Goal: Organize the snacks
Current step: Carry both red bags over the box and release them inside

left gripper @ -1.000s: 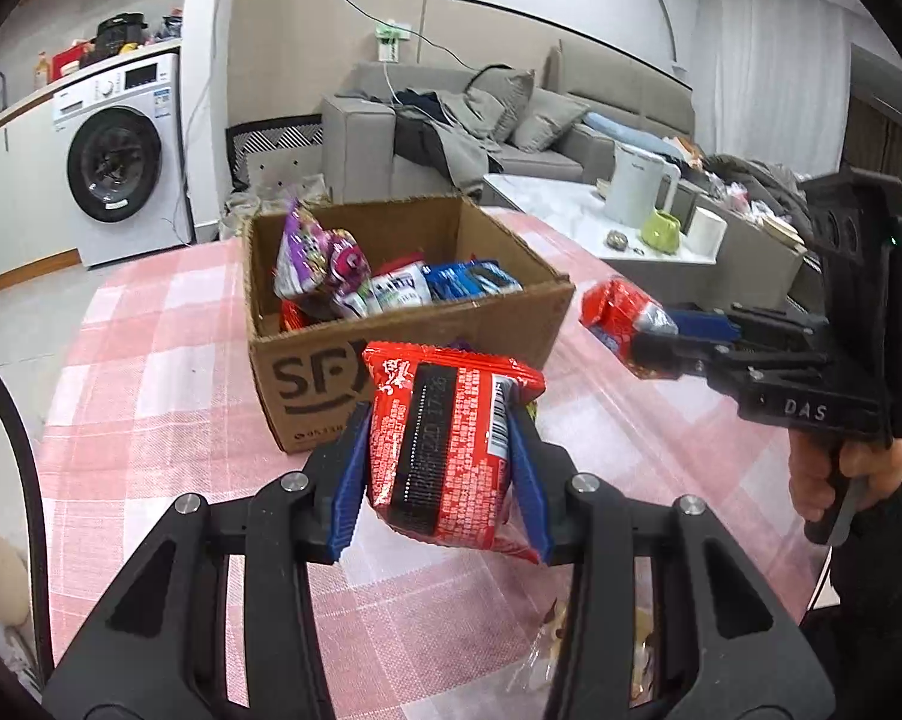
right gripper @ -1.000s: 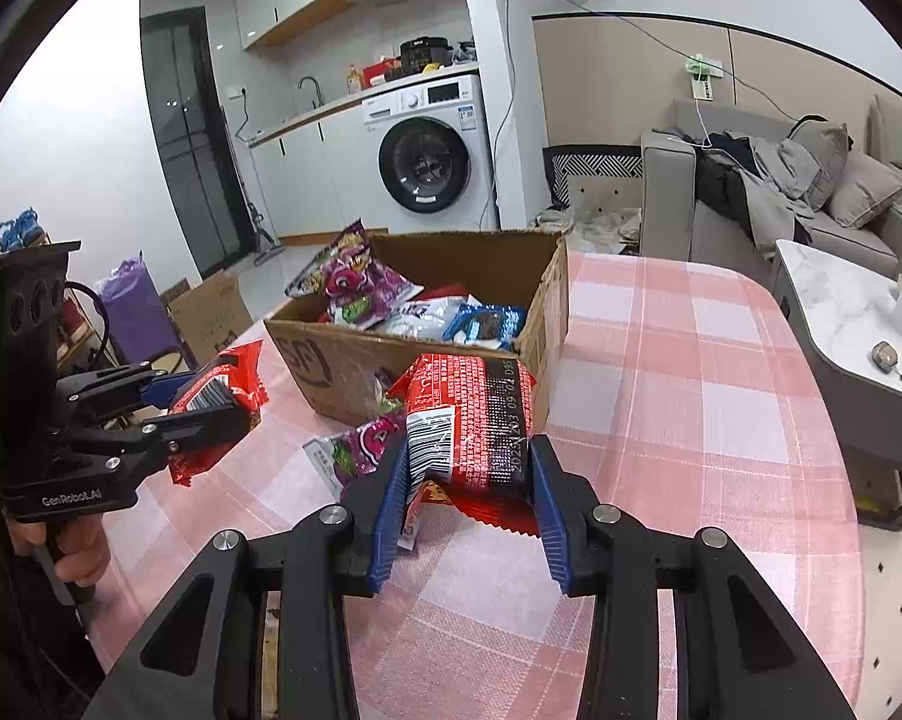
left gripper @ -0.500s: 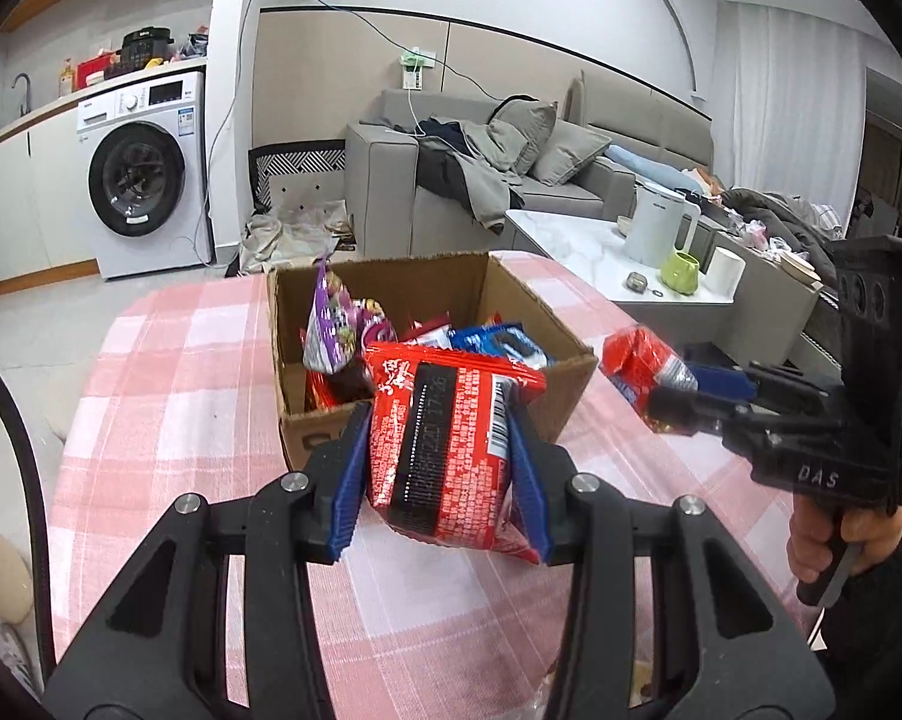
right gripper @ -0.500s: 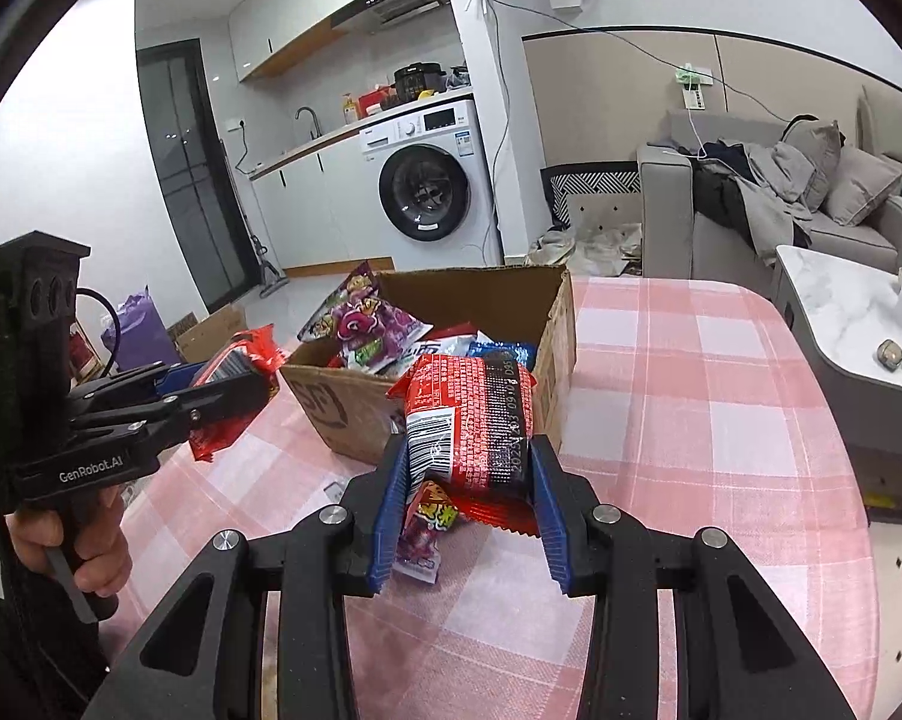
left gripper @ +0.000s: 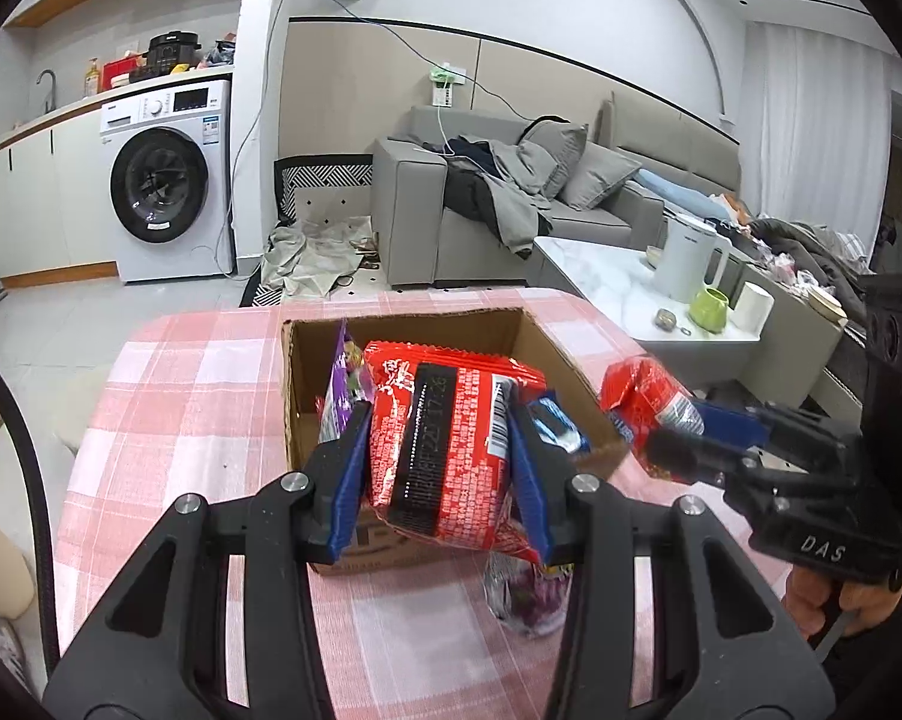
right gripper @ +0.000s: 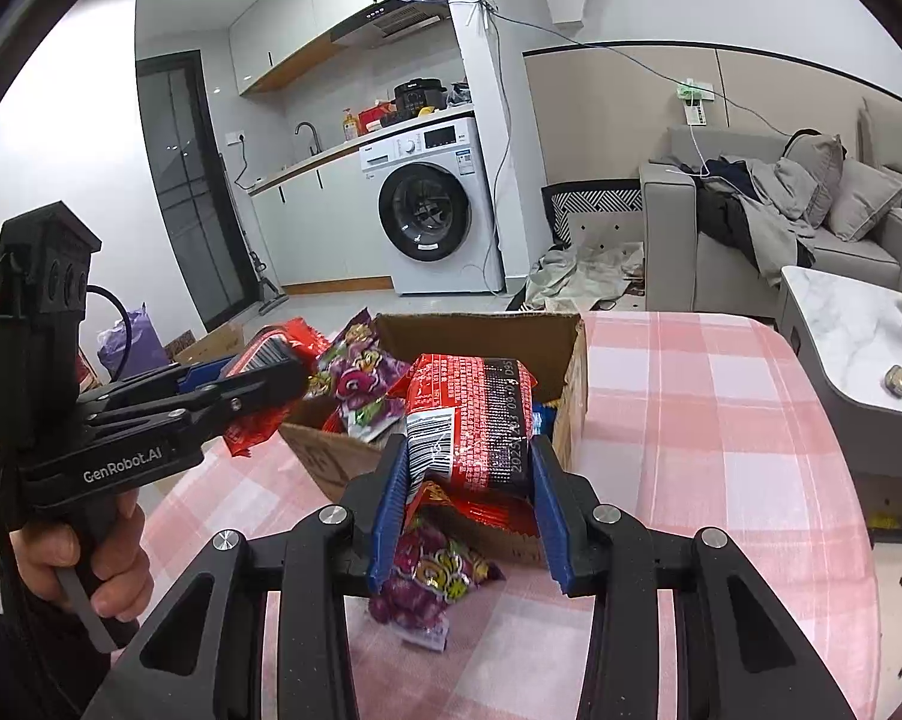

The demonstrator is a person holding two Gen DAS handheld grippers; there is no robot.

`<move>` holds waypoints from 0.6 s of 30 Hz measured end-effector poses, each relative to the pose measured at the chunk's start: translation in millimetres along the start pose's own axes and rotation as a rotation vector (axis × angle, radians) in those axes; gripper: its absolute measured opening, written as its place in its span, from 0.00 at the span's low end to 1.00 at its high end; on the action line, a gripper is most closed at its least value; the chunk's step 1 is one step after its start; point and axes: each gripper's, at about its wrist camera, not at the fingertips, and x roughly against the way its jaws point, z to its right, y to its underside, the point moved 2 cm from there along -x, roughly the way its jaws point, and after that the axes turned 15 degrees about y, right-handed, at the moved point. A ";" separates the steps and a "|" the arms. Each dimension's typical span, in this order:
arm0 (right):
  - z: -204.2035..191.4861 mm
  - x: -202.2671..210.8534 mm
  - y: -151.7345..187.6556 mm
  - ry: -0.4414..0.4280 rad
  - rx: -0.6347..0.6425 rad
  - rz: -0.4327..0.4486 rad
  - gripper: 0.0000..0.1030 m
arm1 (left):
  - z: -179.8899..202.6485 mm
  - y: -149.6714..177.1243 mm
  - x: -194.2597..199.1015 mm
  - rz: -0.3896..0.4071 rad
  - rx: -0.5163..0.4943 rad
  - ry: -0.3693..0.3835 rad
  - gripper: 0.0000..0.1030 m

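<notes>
In the left wrist view the left gripper (left gripper: 441, 453) is clenched on a red packet (left gripper: 444, 450), and compared with a second ago it has risen and moved in: the packet, which hung in front of the near wall of the box (left gripper: 571, 360), now sits over the box's open top, covering most of the snacks inside. That suggests the carry is nearly done and the release into the box is the next step. The right gripper (left gripper: 661, 444), at the right, has also closed in and holds a second red packet (left gripper: 649, 396) just beside the box's right wall. A purple packet (left gripper: 529, 594) lies on the pink checked cloth (left gripper: 168, 420) near the box, not yet packed. Readable here: "DAS" on the right gripper's body, and a dotted date code on the packet's black band that I cannot read surely. In the right wrist view the right gripper (right gripper: 469, 480) is clamped on its red packet (right gripper: 475, 426), now over the near corner of the box (right gripper: 481, 324) rather than short of it. The left gripper (right gripper: 270, 381) has come from the far left to the box's left rim with its packet (right gripper: 270, 348). Its body reads "GenRobot.AI". The box's near wall bore an "SF" mark earlier; now the packets hide it. The purple packet (right gripper: 432, 576) lies below the fingers.
</notes>
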 end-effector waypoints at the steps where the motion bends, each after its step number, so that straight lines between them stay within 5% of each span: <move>1: 0.3 -3.4 -2.9 -0.003 -0.004 -0.002 0.39 | -2.6 -2.8 -4.1 -0.001 0.001 -0.002 0.39; 18: 0.6 -43.1 -24.4 -0.006 -0.051 -0.021 0.39 | -20.5 -18.7 -63.9 -0.010 -0.021 -0.056 0.39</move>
